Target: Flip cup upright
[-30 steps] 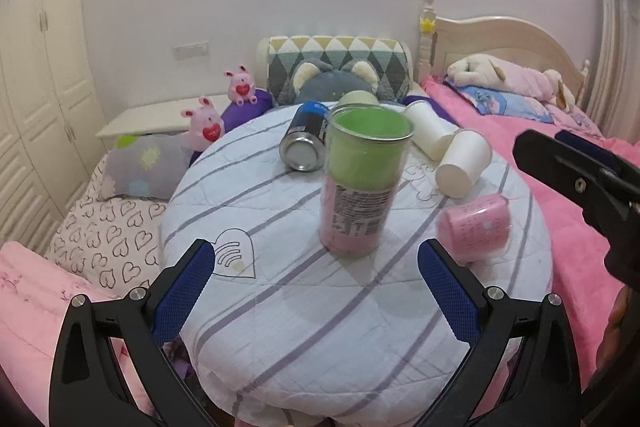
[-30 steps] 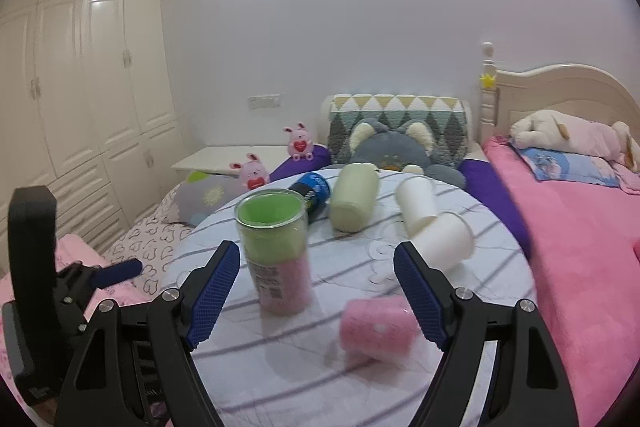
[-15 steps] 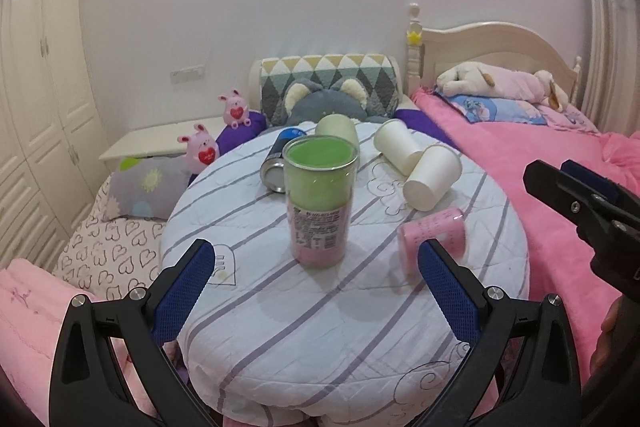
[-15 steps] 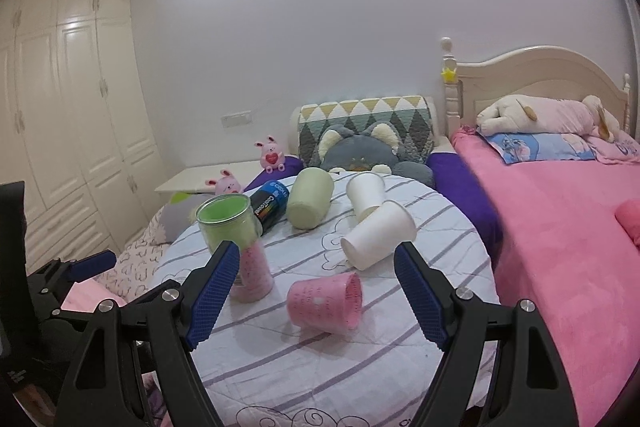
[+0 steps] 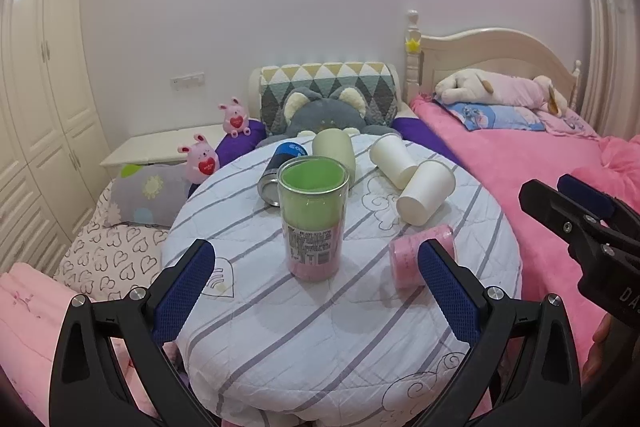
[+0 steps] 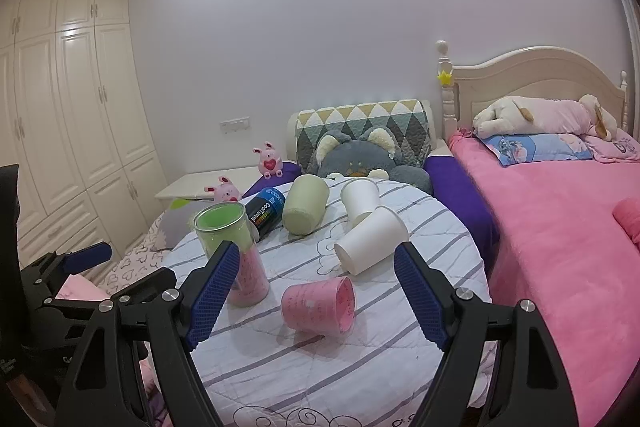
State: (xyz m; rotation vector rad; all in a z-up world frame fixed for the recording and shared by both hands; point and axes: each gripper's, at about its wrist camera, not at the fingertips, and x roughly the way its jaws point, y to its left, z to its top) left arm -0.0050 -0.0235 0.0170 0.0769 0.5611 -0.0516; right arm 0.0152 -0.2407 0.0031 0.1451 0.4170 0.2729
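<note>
A clear green-and-pink cup (image 5: 313,217) stands upright mid-table; it also shows in the right wrist view (image 6: 232,255). A pink cup (image 6: 319,307) lies on its side near the front, partly hidden behind my left finger in the left wrist view (image 5: 404,259). Two white paper cups (image 6: 370,241) (image 5: 426,193), a pale green cup (image 6: 305,205) and a blue-black can (image 6: 266,213) lie on their sides further back. My left gripper (image 5: 316,299) is open and empty in front of the upright cup. My right gripper (image 6: 316,297) is open and empty, above the pink cup.
The round table (image 5: 340,339) has a white striped cloth. A pink bed (image 6: 568,227) lies to the right, plush toys (image 6: 356,157) and a cushion behind, a wardrobe (image 6: 72,115) at left.
Both grippers have pulled back and up from the table; the cups look smaller and further away. Both stayed open. No cup moved.
</note>
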